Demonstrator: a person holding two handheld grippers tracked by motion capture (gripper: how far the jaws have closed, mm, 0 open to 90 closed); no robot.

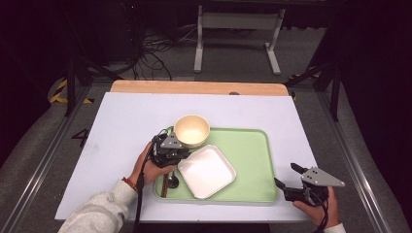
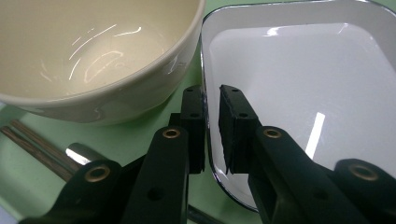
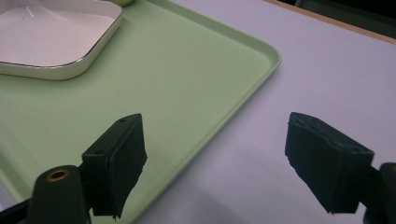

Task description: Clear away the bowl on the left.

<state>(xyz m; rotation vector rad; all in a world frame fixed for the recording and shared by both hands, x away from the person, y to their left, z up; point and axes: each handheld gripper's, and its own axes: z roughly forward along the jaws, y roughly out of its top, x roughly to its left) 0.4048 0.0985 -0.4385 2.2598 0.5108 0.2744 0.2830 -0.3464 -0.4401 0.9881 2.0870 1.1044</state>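
My left gripper (image 2: 211,126) over left part of green tray (image 1: 252,155), jaws narrowed onto rim of white square plate (image 2: 299,88), one jaw outside rim, other inside; I cannot tell if they press it yet. Cream bowl (image 1: 192,130) just far-left of plate, on tray. Chopsticks (image 2: 32,144) and spoon (image 1: 173,182) lie on tray near left edge. My right gripper (image 3: 219,168) at near-right table (image 1: 126,126) corner, jaws spread wide, holding nothing, just right of tray.
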